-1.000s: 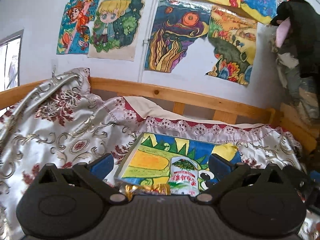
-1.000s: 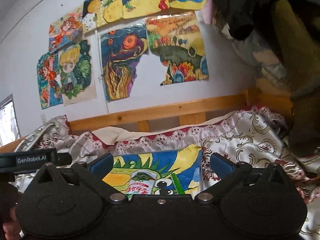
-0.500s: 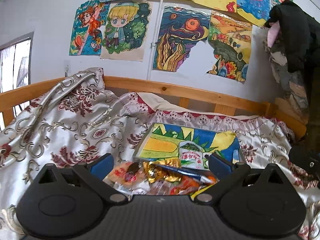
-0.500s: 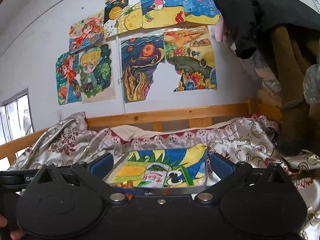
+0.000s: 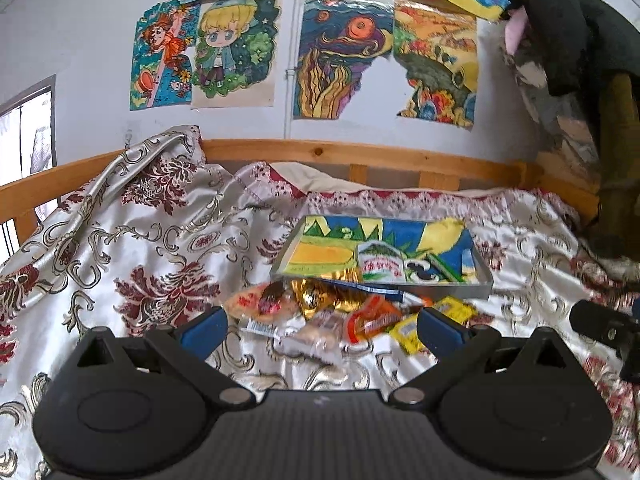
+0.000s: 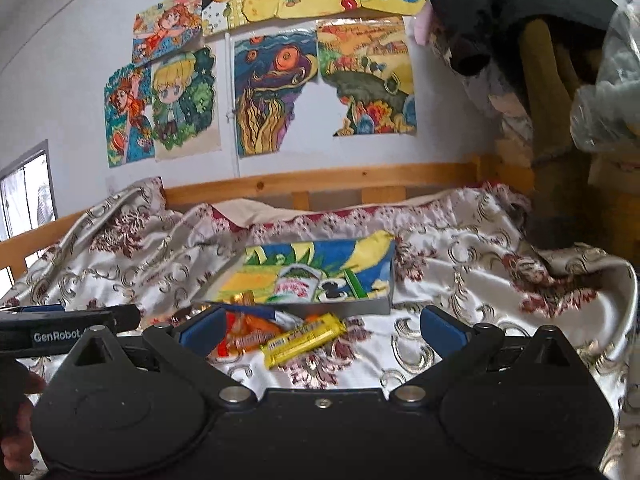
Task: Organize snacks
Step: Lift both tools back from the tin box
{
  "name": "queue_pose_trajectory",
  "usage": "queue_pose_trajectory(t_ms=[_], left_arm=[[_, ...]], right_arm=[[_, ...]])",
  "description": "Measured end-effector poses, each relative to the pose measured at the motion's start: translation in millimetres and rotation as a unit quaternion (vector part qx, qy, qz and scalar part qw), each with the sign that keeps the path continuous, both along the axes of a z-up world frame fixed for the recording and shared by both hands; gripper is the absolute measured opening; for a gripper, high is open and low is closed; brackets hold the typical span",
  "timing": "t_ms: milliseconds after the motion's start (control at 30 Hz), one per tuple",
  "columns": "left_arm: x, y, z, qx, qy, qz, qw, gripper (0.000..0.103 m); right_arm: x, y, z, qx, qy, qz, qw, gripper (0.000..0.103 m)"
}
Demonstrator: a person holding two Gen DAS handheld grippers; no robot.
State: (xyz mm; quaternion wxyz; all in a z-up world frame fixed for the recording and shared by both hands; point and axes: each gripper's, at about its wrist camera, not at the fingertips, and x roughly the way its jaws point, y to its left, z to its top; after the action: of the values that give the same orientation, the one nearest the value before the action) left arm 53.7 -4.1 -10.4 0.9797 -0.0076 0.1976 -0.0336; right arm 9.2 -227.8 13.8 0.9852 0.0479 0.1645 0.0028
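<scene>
Snacks lie heaped on a patterned satin bedspread point(image 5: 132, 248), spilling from the near edge of a shallow tray point(image 5: 482, 280) with a bright painted lining, ready to be sorted. At the left of the pile sits a pink-and-red packet point(image 5: 260, 304); next to it a gold foil wrapper point(image 5: 320, 294), then a clear-wrapped pastry point(image 5: 316, 336), an orange packet point(image 5: 374, 320) and, farthest right, yellow bars point(image 5: 452, 310). The left gripper point(image 5: 320, 326) hovers just short of the heap, fingers spread wide and empty, apparently framing the pile so that a first piece can be chosen. The right gripper point(image 6: 320, 330), held alongside it, is likewise gaping and carries nothing; a long yellow bar point(image 6: 304, 338) lies slantwise between its fingers, likely the nearest candidate for a grab. A blue pen-like stick point(image 5: 360, 285) rests across the tray's front rim. The tray probably serves as the destination, being the only container in reach. Children's drawings point(image 5: 236, 44) cover the wall above the wooden bed rail point(image 5: 360, 156).
</scene>
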Motion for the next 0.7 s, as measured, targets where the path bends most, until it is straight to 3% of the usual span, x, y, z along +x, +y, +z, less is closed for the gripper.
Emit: queue_pose_trajectory(t_ms=[200,700], left_arm=[[-4,-1,-15,0.028,0.016,-0.004,0.9995,0.103],[7,10,-42,0.043,0.068,-0.004,0.9967,0.103]], right_arm=[[0,2,-13,-0.003,0.023,0.002,1.0,0.102],[13,5,-36,-0.013,0.068,0.005,0.998,0.102]])
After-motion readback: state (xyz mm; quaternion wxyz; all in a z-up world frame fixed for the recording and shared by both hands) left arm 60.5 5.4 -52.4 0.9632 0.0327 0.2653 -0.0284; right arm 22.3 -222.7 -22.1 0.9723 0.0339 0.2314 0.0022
